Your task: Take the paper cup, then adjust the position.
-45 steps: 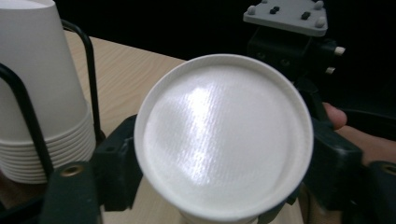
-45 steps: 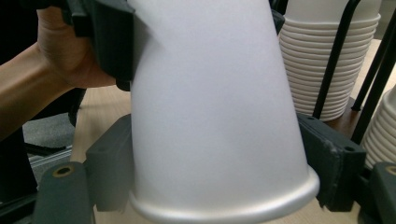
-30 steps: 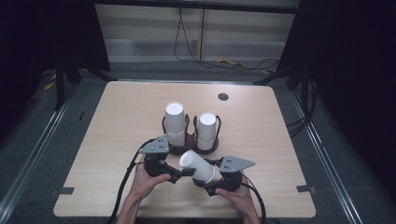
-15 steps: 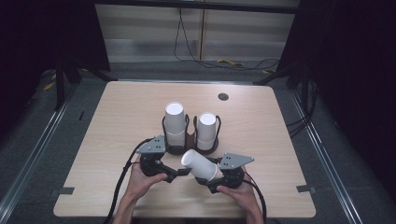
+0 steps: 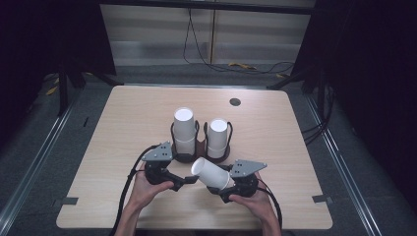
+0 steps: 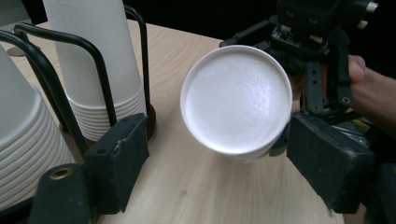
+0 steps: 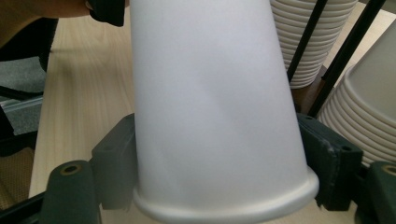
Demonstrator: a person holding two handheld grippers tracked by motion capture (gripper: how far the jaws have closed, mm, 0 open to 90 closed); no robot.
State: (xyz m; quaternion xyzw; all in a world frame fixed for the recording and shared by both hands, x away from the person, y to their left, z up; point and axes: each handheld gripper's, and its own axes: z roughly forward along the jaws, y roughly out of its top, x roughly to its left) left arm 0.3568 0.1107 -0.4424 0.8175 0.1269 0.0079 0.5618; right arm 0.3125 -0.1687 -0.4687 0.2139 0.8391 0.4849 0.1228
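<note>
A single white paper cup lies on its side above the table's front middle, with my right gripper shut on it near its rim. In the right gripper view the cup sits between both pads, its wall pressed on each side. My left gripper stands open just left of the cup's base. The round base faces the left gripper, whose pads stand wide apart. Two stacks of white cups stand upside down in black wire holders behind the grippers.
The wooden table has a small round dark grommet at the back right. Cup stacks and their wire posts are close to both grippers. Cables lie on the floor beyond the table.
The left gripper has drifted slightly left, away from the stacks. The right gripper still holds the cup in nearly the same place.
</note>
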